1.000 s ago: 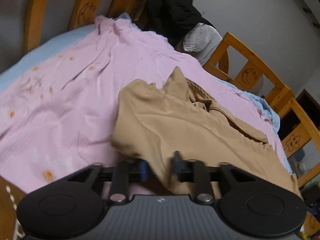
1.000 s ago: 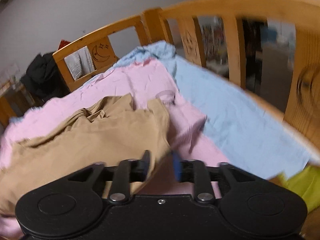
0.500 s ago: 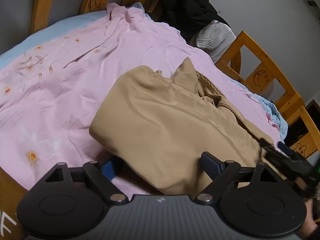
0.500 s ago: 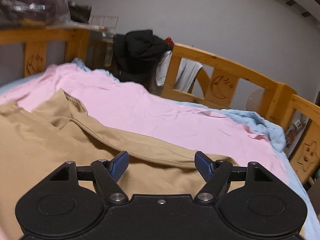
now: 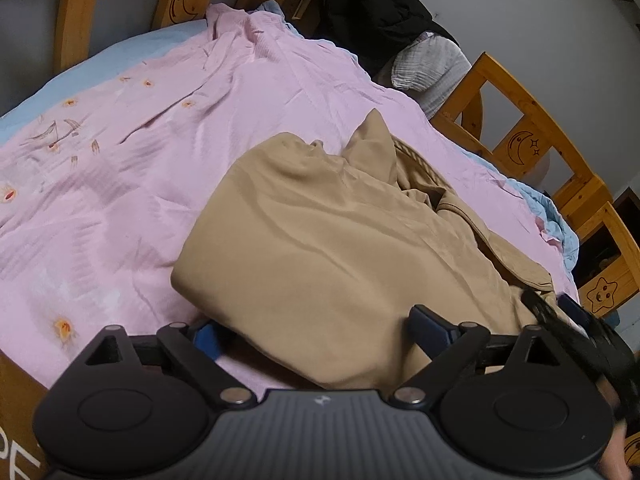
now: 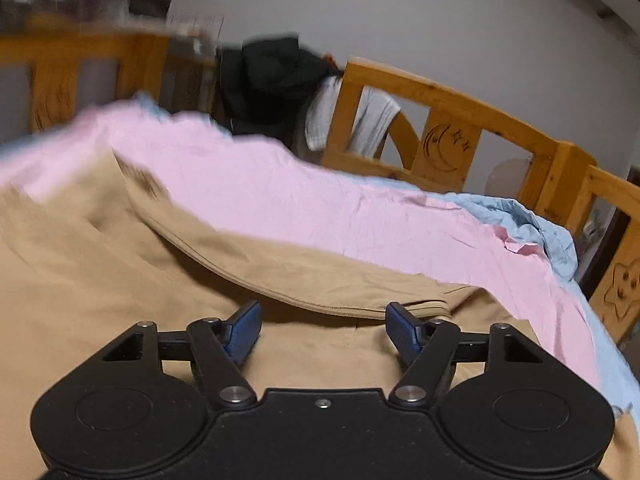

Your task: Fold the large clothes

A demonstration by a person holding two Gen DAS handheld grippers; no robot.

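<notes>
A large tan garment (image 5: pixel 328 248) lies folded over and rumpled on the pink sheet (image 5: pixel 120 152) of a bed. Its collar and seam edge show in the right wrist view (image 6: pixel 280 280). My left gripper (image 5: pixel 316 332) is open, its jaws wide apart just above the garment's near edge, holding nothing. My right gripper (image 6: pixel 324 328) is open over the garment's right side, holding nothing. It also shows as a dark blurred shape at the right of the left wrist view (image 5: pixel 576 332).
Wooden bed rails (image 5: pixel 532 140) with moon and star carvings surround the bed. A pile of black and grey clothes (image 5: pixel 384 12) hangs at the far corner. A light blue sheet (image 6: pixel 540 220) is bunched along the right edge.
Both grippers were shut on the tan garment a second ago and have let go and opened. The garment now lies on the bed. The right view has swung left toward the garment.
</notes>
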